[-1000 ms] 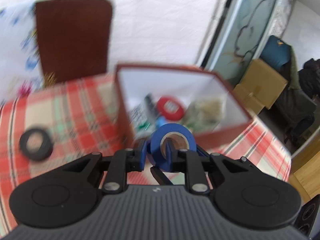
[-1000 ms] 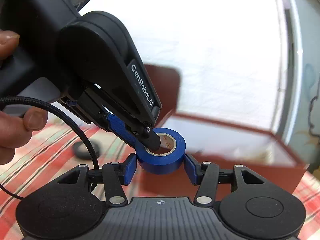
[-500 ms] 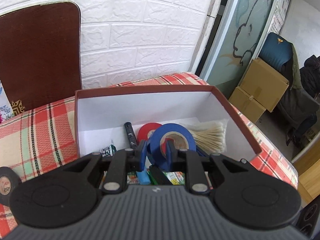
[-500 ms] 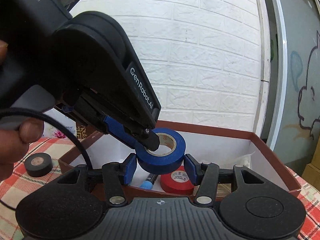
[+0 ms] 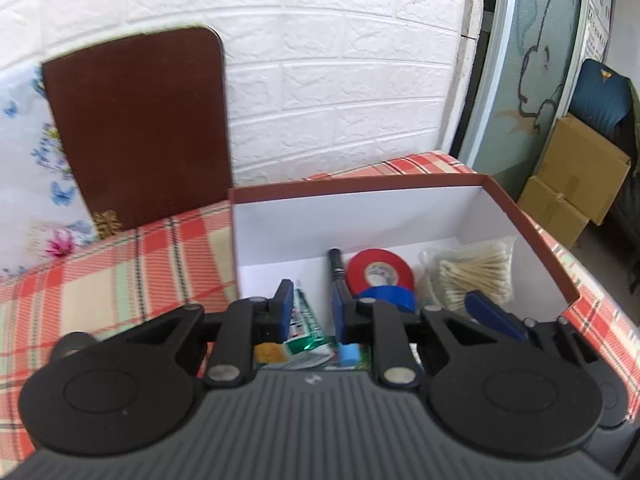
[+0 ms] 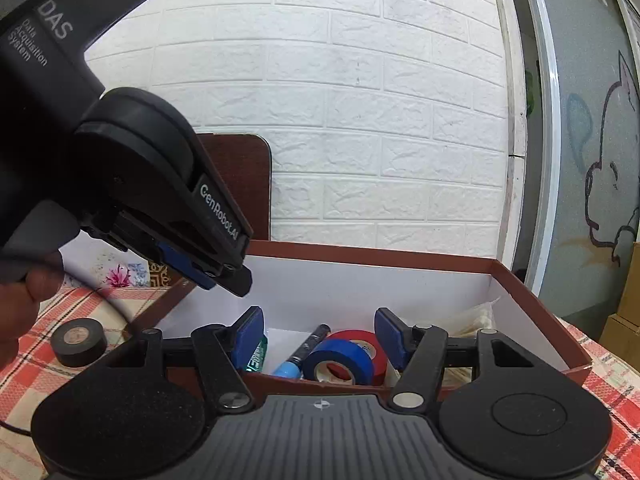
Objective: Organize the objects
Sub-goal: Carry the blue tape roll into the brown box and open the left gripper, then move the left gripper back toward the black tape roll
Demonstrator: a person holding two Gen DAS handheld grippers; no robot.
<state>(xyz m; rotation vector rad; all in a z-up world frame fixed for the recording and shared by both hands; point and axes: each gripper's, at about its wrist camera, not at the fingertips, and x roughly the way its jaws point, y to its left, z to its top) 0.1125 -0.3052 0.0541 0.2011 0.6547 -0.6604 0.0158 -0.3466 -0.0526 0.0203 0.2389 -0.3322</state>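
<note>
The blue tape roll (image 6: 339, 361) lies inside the brown box (image 6: 400, 258), leaning on the red tape roll (image 6: 362, 340); it also shows in the left wrist view (image 5: 386, 297) next to the red roll (image 5: 379, 273). My left gripper (image 5: 311, 312) is open and empty above the box's near side; it appears in the right wrist view (image 6: 224, 276). My right gripper (image 6: 318, 338) is open and empty over the box's front edge. A black tape roll (image 6: 79, 342) lies on the plaid cloth left of the box.
The box (image 5: 520, 220) also holds a black marker (image 5: 336, 266), a bag of cotton swabs (image 5: 476, 276) and a green tube (image 5: 306, 318). A brown chair back (image 5: 136, 128) stands behind the table. Cardboard boxes (image 5: 576, 184) sit on the floor at right.
My left gripper has opened and let go of the blue tape roll, which now lies in the box against the red roll. The left gripper has lifted away.
</note>
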